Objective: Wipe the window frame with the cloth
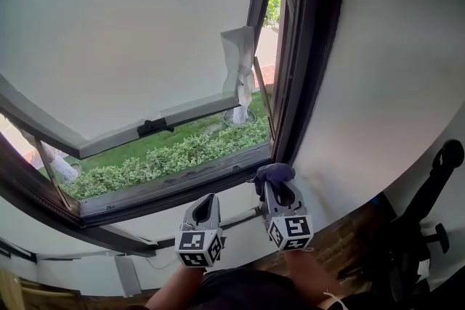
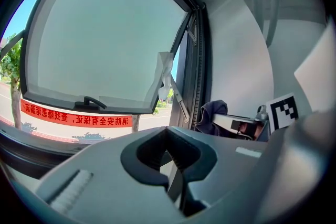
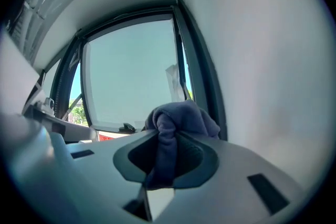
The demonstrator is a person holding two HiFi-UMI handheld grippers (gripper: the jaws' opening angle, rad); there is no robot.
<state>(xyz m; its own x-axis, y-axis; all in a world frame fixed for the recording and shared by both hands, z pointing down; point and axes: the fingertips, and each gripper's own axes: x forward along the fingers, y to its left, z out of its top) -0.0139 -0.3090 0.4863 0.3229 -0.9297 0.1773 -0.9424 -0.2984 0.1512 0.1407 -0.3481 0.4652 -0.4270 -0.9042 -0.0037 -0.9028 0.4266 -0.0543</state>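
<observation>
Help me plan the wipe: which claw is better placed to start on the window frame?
Right. The right claw is shut on the cloth, near the window frame; the left claw is shut and empty.

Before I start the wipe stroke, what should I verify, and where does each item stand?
1. The cloth is clamped in the right tool: ok, it is bunched between the jaws and pokes out ahead.
2. The cloth touches the window frame: cannot tell; it sits by the lower right corner, but contact is unclear.
3. The left tool is empty: ok, its jaws are together on nothing.
4. The left tool is out of the path: ok, it is low, beside the right tool.
5. The sash is open for access: ok, it is swung outward.
6. The path up the frame is free: not ok, the white strip hanging from the sash corner might snag.
</observation>
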